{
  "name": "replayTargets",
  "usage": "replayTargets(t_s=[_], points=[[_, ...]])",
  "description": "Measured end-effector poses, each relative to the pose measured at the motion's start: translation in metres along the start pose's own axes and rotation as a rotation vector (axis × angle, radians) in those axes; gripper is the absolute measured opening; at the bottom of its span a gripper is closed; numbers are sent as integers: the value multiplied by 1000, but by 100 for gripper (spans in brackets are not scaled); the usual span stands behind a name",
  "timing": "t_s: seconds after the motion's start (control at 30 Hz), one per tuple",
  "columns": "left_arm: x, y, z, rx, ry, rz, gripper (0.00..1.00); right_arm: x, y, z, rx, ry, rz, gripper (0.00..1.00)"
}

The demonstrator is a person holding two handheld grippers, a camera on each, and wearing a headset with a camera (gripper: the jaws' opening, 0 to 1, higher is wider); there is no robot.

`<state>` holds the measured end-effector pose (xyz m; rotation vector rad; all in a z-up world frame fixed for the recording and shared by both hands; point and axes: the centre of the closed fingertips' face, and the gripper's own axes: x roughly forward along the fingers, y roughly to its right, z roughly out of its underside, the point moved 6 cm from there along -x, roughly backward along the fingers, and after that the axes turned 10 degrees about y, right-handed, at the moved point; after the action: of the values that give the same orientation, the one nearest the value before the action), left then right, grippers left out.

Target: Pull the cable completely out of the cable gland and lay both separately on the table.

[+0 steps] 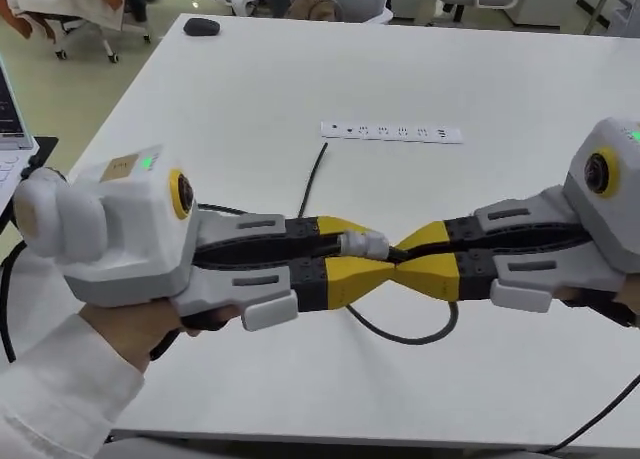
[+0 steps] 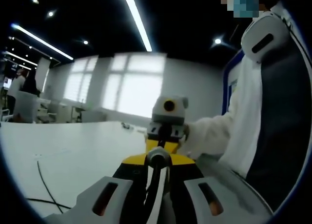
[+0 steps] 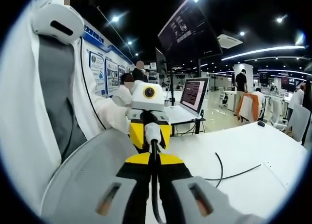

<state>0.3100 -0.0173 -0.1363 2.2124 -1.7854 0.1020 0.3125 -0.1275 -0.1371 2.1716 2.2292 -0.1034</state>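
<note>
Gland (image 1: 364, 245): being pinched in closed left gripper (image 1: 380, 251). Cable (image 1: 400, 336): being clamped just right of it by closed right gripper (image 1: 408, 256), jaws meeting tip to tip.

— What do I have on my rig this session?
— Worn: one white sleeve (image 1: 50, 399); a white coat (image 2: 243, 112) with a dark grey front panel (image 2: 280, 136); a white, rounded headset (image 3: 56, 21) with one dark slot.
— And my tools?
— Left gripper (image 1: 378, 254): white shell, black mid-section, yellow jaw ends, pale grey slotted side guards (image 1: 262, 311). Right gripper (image 1: 408, 259): the same build and colours. I count a black lead (image 1: 600, 424) beside it.
</note>
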Motion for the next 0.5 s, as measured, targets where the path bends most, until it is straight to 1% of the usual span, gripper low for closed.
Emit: replayTargets(t_s=[0.07, 0.17, 0.27, 0.33, 0.43, 0.5], points=[[-3, -2, 1, 4, -5, -11, 17, -3, 1, 4, -7, -25, 11, 2], [-6, -2, 2, 5, -5, -16, 17, -6, 2, 9, -16, -47, 17, 2], [-8, -4, 2, 20, -1, -24, 17, -11, 3, 16, -23, -87, 28, 2], [-9, -5, 2, 19, 2, -28, 17, -13, 3, 20, -21, -99, 33, 2], [-10, -6, 2, 25, 0, -36, 17, -19, 6, 29, -20, -137, 49, 2], [-11, -6, 2, 20, 2, -39, 17, -21, 7, 33, -15, -150, 54, 2]])
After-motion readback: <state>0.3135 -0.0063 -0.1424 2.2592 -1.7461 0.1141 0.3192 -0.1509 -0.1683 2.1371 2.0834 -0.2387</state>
